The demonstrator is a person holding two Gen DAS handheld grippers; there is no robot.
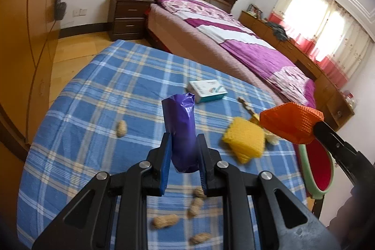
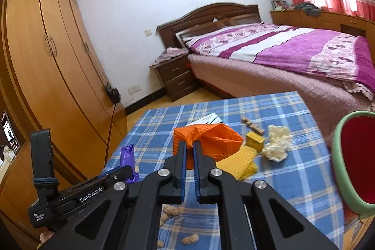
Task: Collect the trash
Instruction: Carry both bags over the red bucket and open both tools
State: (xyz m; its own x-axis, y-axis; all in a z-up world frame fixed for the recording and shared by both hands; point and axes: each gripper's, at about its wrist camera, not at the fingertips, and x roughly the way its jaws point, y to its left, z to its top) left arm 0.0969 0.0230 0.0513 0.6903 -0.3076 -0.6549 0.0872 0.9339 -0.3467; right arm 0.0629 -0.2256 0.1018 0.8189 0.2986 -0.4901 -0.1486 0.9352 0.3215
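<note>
You are working over a table draped in a blue plaid cloth point(image 1: 98, 90), with a bed point(image 2: 293, 57) beyond its far edge. Your left gripper point(image 1: 184, 156) is clenching a purple plastic roll point(image 1: 181, 130), which is standing upright between the blue pads and lifted above the cloth. Your right gripper point(image 2: 189, 156) is pinching a fold of an orange mesh cloth point(image 2: 211, 139), holding it up over the cloth's middle. Just under and to the right of that orange piece, a yellow sponge point(image 2: 239, 163) is lying on the cloth, with a crumpled white tissue point(image 2: 277, 142) a little farther right. A small white box point(image 1: 207, 90) is sitting toward the far side of the cloth. Several peanut shells point(image 1: 164, 220) are scattered along the near edge. A green-rimmed bin with a red inside point(image 2: 339, 170) is standing off the cloth's right edge.
</note>
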